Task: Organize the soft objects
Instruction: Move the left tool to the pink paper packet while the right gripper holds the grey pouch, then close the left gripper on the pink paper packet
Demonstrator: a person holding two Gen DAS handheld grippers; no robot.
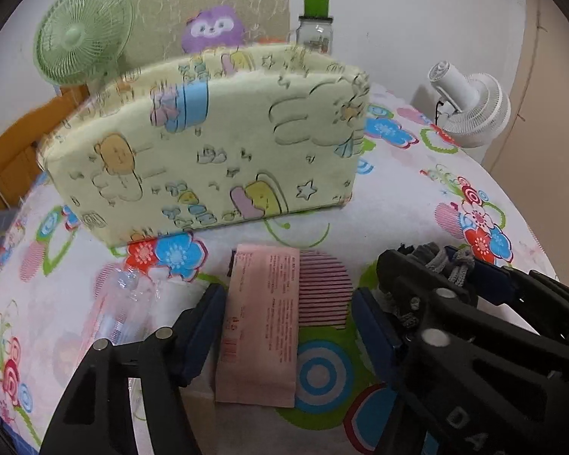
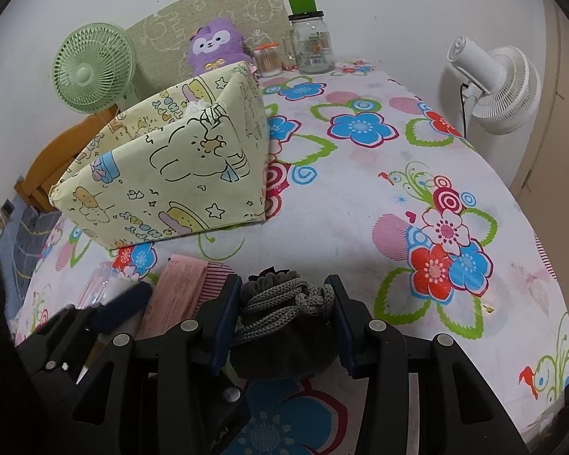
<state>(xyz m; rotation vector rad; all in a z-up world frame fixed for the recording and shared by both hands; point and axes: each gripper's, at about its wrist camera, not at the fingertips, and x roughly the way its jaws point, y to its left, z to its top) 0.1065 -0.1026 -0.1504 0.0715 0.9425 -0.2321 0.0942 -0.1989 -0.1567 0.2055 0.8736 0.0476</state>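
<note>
Item 1, far left: a green fan (image 2: 94, 72) against the wall, with an orange wooden frame (image 1: 15, 140) below it; we log both in each view.

Item 2: a pale yellow fabric box (image 1: 205, 151) printed with cartoon animals and stars, standing on the flowered sheet (image 2: 360, 204). Only the right wrist view looks over its rim; something pale and crumpled shows inside, which we cannot identify.

Item 3: a clear plastic packet (image 1: 117, 303), lying flat on the sheet at the left gripper's outer side, blurred in the right wrist view.

Item 4: a pink packet (image 1: 260, 326), flat on the sheet in front of the box. The left gripper (image 1: 284, 326) hangs over it with jaws spread wide, one finger on either side, closed on nothing. The left wrist view shows rows of print and a red barcode on the packet; we cannot read the text.

Item 5: a dark drawstring pouch (image 2: 284, 326) with a knotted grey cord, clamped between the fingers of the right gripper (image 2: 282, 318), just above the sheet. The left wrist view shows only the cord and a sliver of pouch.

Item 6, rear: a purple plush toy (image 2: 214, 43) and a glass jar (image 2: 311, 45) with a green lid; its label is too small to read. A cotton-swab container (image 2: 267, 60) shows clearly in the right wrist view only.

Item 7, far right: a white fan (image 2: 500, 83) beside the bed.
</note>
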